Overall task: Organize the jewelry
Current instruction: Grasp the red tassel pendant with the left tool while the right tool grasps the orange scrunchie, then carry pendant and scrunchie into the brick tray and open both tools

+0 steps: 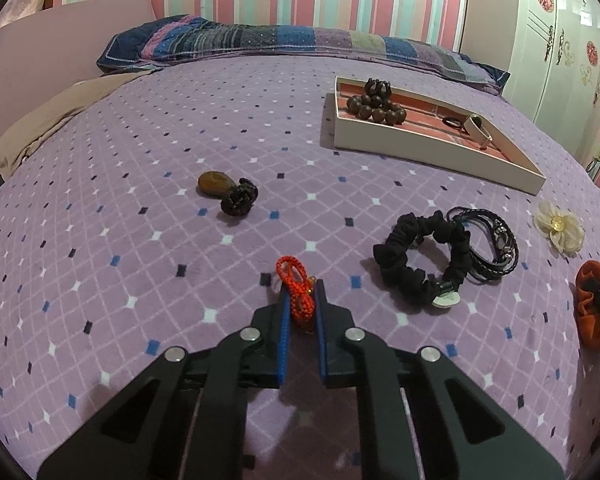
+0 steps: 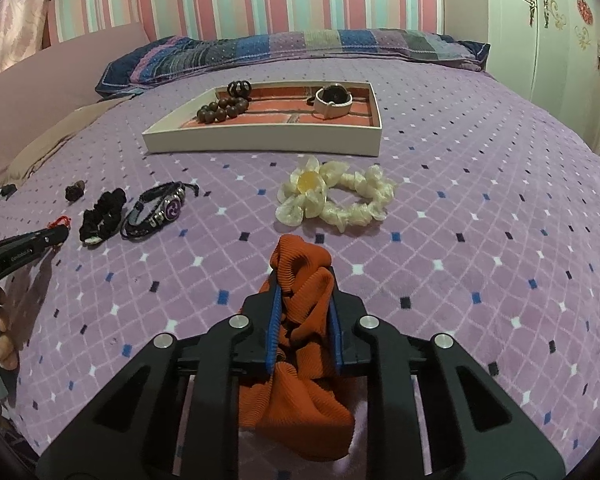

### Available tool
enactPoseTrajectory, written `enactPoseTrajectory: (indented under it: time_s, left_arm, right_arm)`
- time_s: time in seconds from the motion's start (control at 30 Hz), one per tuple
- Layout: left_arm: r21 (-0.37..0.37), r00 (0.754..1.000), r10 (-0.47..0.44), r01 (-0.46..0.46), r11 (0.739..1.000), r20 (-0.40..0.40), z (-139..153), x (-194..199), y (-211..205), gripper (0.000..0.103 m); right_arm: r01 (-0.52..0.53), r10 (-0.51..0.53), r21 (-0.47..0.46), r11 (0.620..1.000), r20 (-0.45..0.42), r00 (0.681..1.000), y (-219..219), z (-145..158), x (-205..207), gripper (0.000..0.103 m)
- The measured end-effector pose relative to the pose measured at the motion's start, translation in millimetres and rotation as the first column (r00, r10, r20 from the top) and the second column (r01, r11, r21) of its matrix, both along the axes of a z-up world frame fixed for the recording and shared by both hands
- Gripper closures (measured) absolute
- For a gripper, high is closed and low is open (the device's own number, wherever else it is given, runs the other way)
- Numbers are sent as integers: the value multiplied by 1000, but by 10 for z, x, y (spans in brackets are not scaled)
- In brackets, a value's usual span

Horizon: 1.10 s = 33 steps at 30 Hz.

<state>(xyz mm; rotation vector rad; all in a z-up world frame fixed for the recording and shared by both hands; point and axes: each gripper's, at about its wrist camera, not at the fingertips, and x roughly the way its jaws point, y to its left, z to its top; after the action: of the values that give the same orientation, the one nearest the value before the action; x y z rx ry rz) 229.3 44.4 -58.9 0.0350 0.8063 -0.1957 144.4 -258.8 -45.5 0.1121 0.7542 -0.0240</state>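
My left gripper (image 1: 301, 289) is shut on a red braided cord bracelet (image 1: 296, 294) just above the purple bedspread. My right gripper (image 2: 303, 280) is shut on an orange pleated scrunchie (image 2: 302, 300), which also shows in the left wrist view (image 1: 590, 308). A white tray (image 2: 260, 140) with a brick-pattern base holds a brown bead bracelet (image 2: 222, 111), a black claw clip (image 2: 239, 89) and a white-banded watch (image 2: 334, 101). On the bed lie a cream flower scrunchie (image 2: 332, 196), a black scrunchie (image 1: 420, 260), a black leather bracelet (image 1: 492, 240) and a brown pendant on a dark cord (image 1: 226, 190).
A patchwork pillow (image 1: 300, 42) lies along the head of the bed against a striped wall. A white wardrobe (image 1: 560, 40) stands at the right. A beige cloth (image 1: 40, 124) lies at the bed's left edge. The left gripper also shows in the right wrist view (image 2: 28, 246).
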Motion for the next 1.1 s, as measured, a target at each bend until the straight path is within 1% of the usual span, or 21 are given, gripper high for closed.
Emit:
enactPoseTrajectory:
  time_s: [0.37,0.5,0.57,0.67,0.7,0.8,0.87,0.97,1.1]
  left_arm:
    - [2,1000,5,-5,1000,17,92,-14,2,92]
    - [7,999,7,-7,1000,36,183,1,-8,92]
    - [16,999,6,-7,1000,49,232,24,-36,92]
    - [10,998,1,-2,1000,64,343,97,-81,92]
    - [6,998,3,-3,1000,70,386,125,-96,92]
    - [-62,998,6,-2,998,62,562,260,-139,92]
    - [-54,996,-3,7,999,84,699,360,-271,92]
    - [-30,993,-41,45,999,110,913,554,-553,92]
    - [-46,990,-71,77,996,123,1135,832,-884,92]
  right_arm:
    - [1,-1,3,1000,36,999,0,108,-9,84]
    - [12,-12,-2,1000,59,998,-23,202,6,84]
    - [22,-21,-5,1000,78,997,-32,278,38,84]
    - [30,-28,-13,999,100,995,-33,409,127,84]
    - [36,-34,-21,999,111,993,-37,467,164,84]
    - [50,-51,13,999,126,991,-109,630,336,84]
    - [50,-54,36,998,128,990,-158,729,491,84]
    - [46,-46,10,999,141,989,-186,874,767,84]
    - [54,-55,13,998,149,987,-269,966,1142,84]
